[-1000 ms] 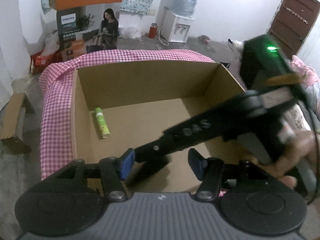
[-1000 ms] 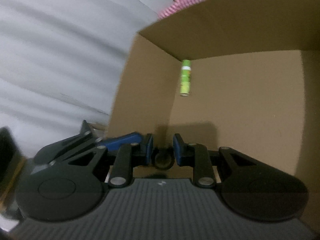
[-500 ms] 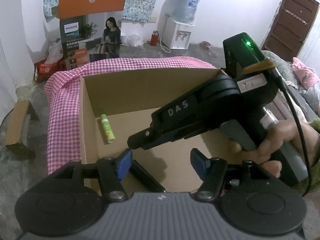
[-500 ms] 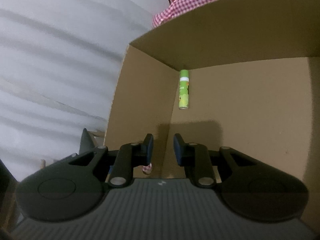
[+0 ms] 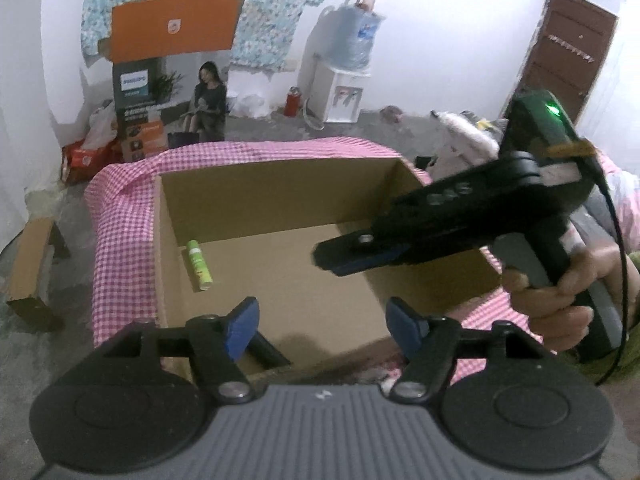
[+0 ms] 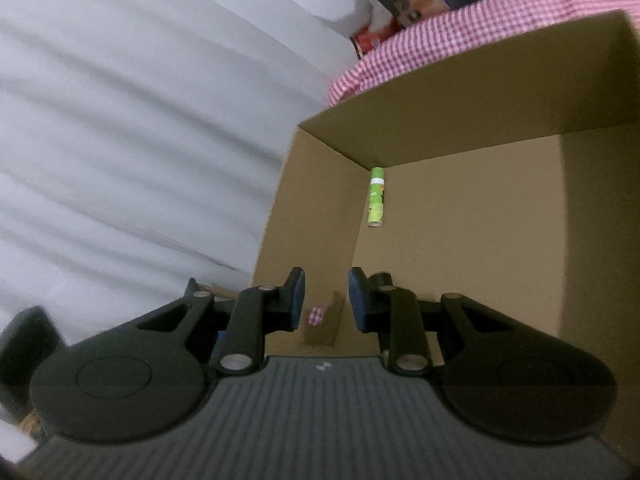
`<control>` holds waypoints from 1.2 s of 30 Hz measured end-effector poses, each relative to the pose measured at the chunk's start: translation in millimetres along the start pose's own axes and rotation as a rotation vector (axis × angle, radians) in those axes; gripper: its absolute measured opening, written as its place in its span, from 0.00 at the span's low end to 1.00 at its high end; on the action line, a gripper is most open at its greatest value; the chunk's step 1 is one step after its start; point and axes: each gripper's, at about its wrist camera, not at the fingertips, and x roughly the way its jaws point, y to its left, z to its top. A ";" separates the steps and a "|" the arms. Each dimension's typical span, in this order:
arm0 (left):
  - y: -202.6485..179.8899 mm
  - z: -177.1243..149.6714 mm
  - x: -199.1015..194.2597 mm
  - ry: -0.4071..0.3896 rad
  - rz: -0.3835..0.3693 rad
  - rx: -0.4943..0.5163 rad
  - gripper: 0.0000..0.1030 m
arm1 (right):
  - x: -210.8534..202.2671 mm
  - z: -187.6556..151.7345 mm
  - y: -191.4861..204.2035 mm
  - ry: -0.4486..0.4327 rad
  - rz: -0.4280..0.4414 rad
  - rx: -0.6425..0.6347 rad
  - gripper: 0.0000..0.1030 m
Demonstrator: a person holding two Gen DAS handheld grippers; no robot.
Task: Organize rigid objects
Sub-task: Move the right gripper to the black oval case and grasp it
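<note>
Over the cardboard box [image 5: 280,184], the right gripper [image 6: 326,300] has pulled up and back from the near corner where it was a second ago, its fingers parted a little with nothing between them. So that black stick-like thing [image 5: 268,350] it carried looks dropped off, lying on the box floor by the near wall. Left gripper [image 5: 322,326] hangs wide and empty above it. Green tube [image 5: 199,265] lies along the left wall, so two items are boxed.

a tube [image 5: 199,265] lies in the box [image 5: 280,190] by its left wall, the box on a cloth-covered table [image 5: 120,216].
</note>
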 end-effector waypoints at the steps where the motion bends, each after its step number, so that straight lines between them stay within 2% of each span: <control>1: -4.0 -3.0 -3.8 -0.007 -0.011 0.004 0.70 | -13.0 -7.7 0.3 -0.016 0.009 -0.005 0.24; 5: -25.2 -17.5 -15.1 -0.022 -0.073 0.041 0.72 | -59.0 -37.7 -0.6 -0.081 0.013 -0.025 0.26; 9: -55.9 -34.0 -15.3 -0.017 -0.154 0.090 0.75 | -99.5 -74.8 -10.0 -0.135 -0.023 -0.035 0.27; 14: -98.1 -56.9 8.4 0.040 -0.236 0.154 0.75 | -127.5 -114.8 -37.8 -0.152 -0.090 -0.010 0.28; 17: -119.7 -67.1 32.3 0.092 -0.251 0.182 0.75 | -130.9 -129.8 -58.1 -0.145 -0.121 0.009 0.28; 22: -141.1 -76.4 75.6 0.150 -0.194 0.215 0.73 | -121.0 -139.5 -83.9 -0.114 -0.159 0.024 0.28; 27: -144.1 -78.6 107.8 0.204 -0.144 0.192 0.66 | -104.5 -132.7 -98.7 -0.089 -0.184 0.007 0.28; 36: -135.5 -74.9 136.3 0.256 -0.068 0.161 0.59 | -73.9 -112.7 -115.0 -0.046 -0.211 -0.033 0.28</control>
